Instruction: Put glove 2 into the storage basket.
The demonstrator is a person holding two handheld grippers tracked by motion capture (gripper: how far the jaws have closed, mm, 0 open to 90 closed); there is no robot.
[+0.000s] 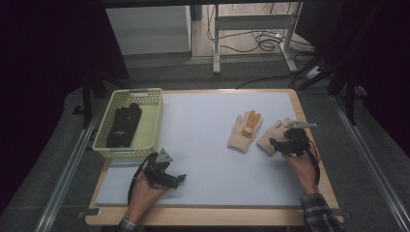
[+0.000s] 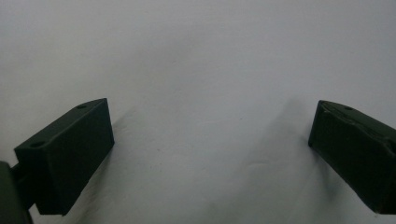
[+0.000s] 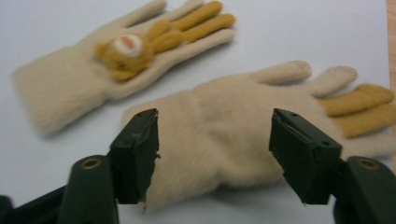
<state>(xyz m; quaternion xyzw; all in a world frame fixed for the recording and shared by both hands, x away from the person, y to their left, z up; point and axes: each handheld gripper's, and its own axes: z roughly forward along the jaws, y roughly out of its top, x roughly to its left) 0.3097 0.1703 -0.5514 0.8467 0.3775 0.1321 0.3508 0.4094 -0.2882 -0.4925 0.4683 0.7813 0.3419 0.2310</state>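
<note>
The right gripper (image 3: 212, 156) hangs open over the cuff of the near cream glove (image 3: 261, 126), holding nothing. Beside that glove lies the bear-faced glove (image 1: 245, 130). The left gripper (image 2: 210, 154), wide open and empty, rests on the worktop (image 1: 203, 145) well apart from it.

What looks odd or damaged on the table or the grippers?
The right gripper's left pad has a ragged, chipped inner edge. The two cream gloves and the basket holding dark items look orderly.
</note>
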